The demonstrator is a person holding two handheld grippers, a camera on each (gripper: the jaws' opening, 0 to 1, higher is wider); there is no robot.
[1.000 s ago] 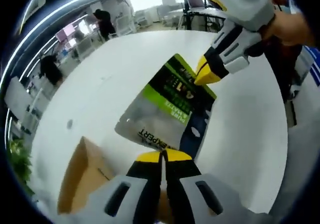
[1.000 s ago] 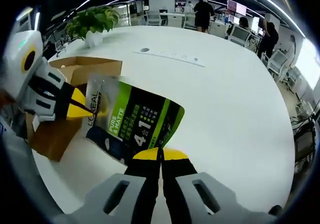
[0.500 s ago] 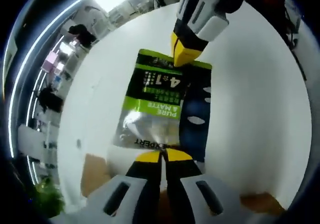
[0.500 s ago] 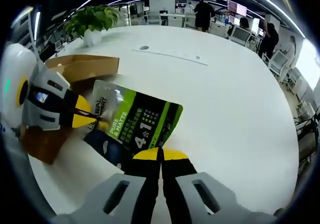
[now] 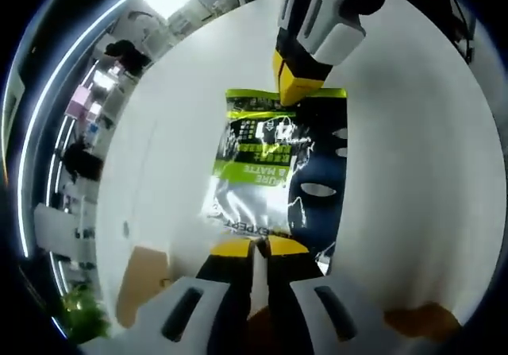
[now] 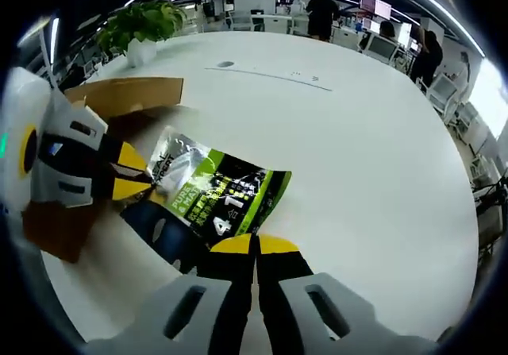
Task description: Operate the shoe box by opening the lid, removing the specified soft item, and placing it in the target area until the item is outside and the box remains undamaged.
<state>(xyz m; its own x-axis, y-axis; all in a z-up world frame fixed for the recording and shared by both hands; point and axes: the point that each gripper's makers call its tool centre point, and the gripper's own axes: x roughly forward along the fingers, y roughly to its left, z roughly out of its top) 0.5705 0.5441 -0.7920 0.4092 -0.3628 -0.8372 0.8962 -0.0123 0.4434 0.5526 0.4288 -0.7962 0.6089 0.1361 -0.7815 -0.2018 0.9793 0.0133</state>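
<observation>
The pouch [image 5: 279, 164] is outside the box [image 6: 119, 101], stretched over the white table [image 6: 373, 148] between the two grippers. The left gripper [image 5: 255, 248] pinches one short edge with its jaws pressed together; the right gripper [image 6: 255, 245] pinches the opposite edge the same way. The pouch seems to lie on or just above the tabletop. A plant [image 6: 141, 23] stands beyond the box.

Pouch [image 5: 278, 168]: silver, lime green and navy, white lettering. Shoe box [image 6: 119, 97]: plain brown. Table [image 6: 357, 148]: white. Gripper tips: yellow
</observation>
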